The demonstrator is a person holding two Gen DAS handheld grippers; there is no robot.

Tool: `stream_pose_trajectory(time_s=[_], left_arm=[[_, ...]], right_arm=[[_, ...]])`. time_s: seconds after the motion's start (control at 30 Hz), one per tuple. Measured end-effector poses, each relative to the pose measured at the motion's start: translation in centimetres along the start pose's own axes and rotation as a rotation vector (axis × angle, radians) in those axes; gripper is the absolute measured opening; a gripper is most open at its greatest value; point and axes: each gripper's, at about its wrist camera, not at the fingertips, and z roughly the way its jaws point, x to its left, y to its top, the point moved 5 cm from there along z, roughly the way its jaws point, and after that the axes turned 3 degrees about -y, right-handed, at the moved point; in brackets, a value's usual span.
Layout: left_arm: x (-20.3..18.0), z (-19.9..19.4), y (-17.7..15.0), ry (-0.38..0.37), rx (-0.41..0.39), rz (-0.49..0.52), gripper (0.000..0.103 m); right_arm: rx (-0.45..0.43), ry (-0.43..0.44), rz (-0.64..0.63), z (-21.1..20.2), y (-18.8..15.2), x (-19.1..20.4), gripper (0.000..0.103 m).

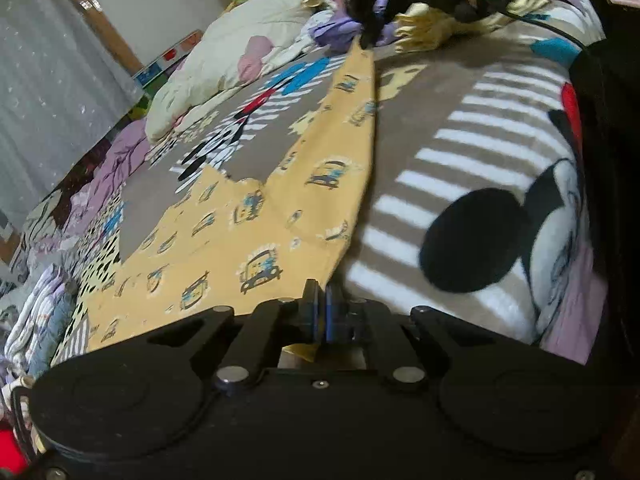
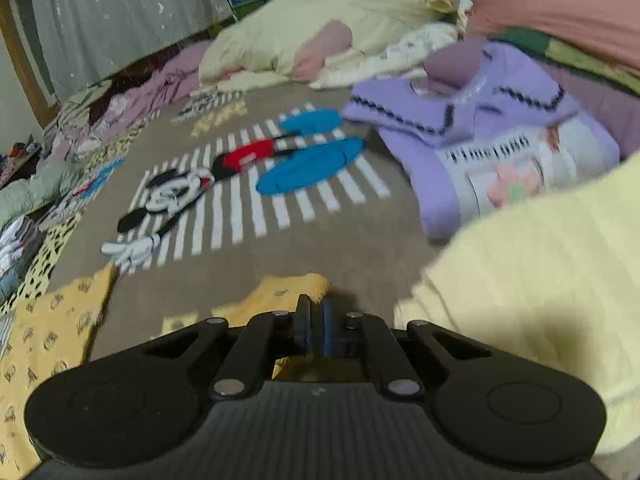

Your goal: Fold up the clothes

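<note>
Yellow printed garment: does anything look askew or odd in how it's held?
Nothing stands out. The yellow printed garment is stretched over the blanket, its edge taut between the left gripper and the right gripper, both shut on its ends.

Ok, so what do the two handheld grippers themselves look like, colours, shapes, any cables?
Both are matte black. The left gripper has two round discs on its body, silver pivot pins on angled linkage bars, and narrow fingers with blue inner faces. The right gripper matches, but its centre panel is ribbed. In the left view a black cable trails from it.
</note>
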Motion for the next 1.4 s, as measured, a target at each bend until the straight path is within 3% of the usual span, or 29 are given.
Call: stream_pose_trajectory(time_s=[0.1, 0.2, 0.4, 0.47, 0.53, 0.63, 0.77, 0.87, 0.97, 1.13, 1.2, 1.27, 1.4], left_arm=[[0.1, -0.2, -0.1, -0.017, -0.001, -0.002, 0.001], [0.5, -0.5, -0.3, -0.040, -0.003, -0.021, 0.001], [0.3, -1.3, -0.2, -0.004, -0.014, -0.005, 0.005], [0.1, -1.0, -0.1, 0.021, -0.022, 0.013, 0.017], [-0.1, -0.5, 0.1, 0.050, -0.026, 0.032, 0.017], [-0.7, 0.3, 0.2, 0.025, -0.013, 0.054, 0.001], [-0.6, -0.8, 0.3, 0.009, -0.012, 0.082, 0.000], [-0.2, -0.7, 0.1, 0.004, -0.011, 0.062, 0.000], [-0.4, -0.5, 0.1, -0.003, -0.010, 0.050, 0.000], [-0.4, -0.6, 0.0, -0.007, -0.004, 0.027, 0.000], [0.2, -1.3, -0.1, -0.017, 0.002, 0.004, 0.006], [1.3, -2.4, -0.2, -0.019, 0.004, -0.053, 0.032], [5.2, -4.8, -2.0, 0.031, 0.048, -0.209, 0.033]], right_arm=[[0.060, -0.072, -0.042, 1.1, -0.3, -0.1, 0.008], [0.116, -0.148, -0.094, 2.1, -0.9, -0.2, 0.029], [-0.057, -0.197, -0.153, -1.3, -0.8, 1.4, 0.039], [-0.103, -0.144, -0.182, -3.0, -1.5, 3.1, 0.040], [-0.115, -0.035, -0.226, -4.6, -3.1, 5.4, 0.040], [-0.068, 0.110, -0.288, -4.8, -6.5, 8.2, 0.040], [0.082, 0.084, -0.339, -3.4, -10.3, 8.9, 0.040], [0.104, 0.038, -0.382, -4.7, -10.4, 9.0, 0.040], [0.048, 0.042, -0.379, -5.4, -9.6, 9.6, 0.040], [-0.058, 0.155, -0.383, -4.7, -8.7, 12.5, 0.040], [0.037, 0.123, -0.358, -2.5, -9.6, 12.5, 0.041], [0.052, 0.095, -0.341, -2.2, -9.9, 12.0, 0.041], [0.005, 0.032, -0.348, -3.9, -9.8, 11.5, 0.045]])
